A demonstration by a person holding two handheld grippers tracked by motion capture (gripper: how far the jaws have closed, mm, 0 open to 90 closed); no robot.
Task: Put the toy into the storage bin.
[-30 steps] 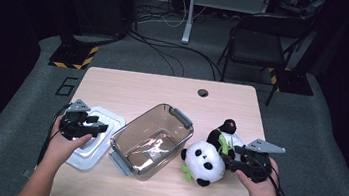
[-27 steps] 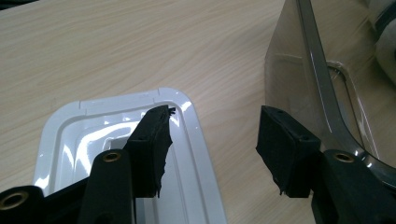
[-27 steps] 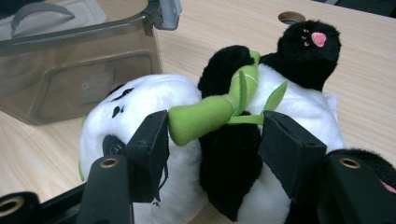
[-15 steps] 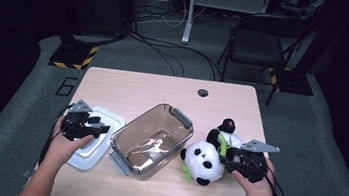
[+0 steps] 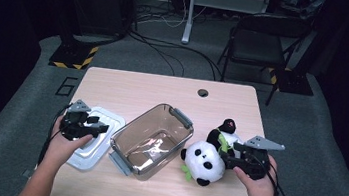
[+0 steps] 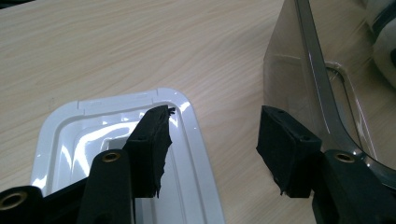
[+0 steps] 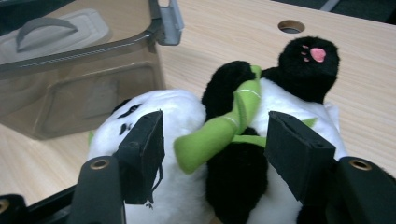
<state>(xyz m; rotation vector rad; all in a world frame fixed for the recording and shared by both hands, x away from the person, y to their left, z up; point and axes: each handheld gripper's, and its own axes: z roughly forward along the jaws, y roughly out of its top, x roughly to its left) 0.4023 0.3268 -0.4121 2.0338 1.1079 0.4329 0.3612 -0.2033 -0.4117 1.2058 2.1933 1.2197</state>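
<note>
— Plush, black and white: the panda toy (image 5: 203,163) lies at the lower right of the high view, on the wooden table (image 5: 128,90), just right of the clear plastic bin (image 5: 152,138). Which gripper is nearer?

— The right gripper (image 5: 235,162), by far. It sits at the toy's right side, jaws pointing left toward it. In the right gripper view the jaws stand wide with the toy's body between them, one pad before the white head at lower left, the other before the white belly at right. I can't tell whether either pad touches the fur; they do not look clamped on it.

— How does the toy's long axis run?

— In the high view, from the head at lower left up to the black foot at upper right, so slanted across the table. A green bamboo stalk (image 7: 219,130) lies across the chest, right in the gap between the jaws. A squeeze here would likely catch the torso crosswise.

— And the other hand?

— The left gripper (image 5: 92,127) hovers over the white lid (image 5: 86,148) at the lower left, well apart from the toy, with the bin between. Its jaws are also wide and hold nothing.

— Any writing or brand?

— None legible on the toy, bin or lid. A large "6" is marked on the floor left of the table
</note>
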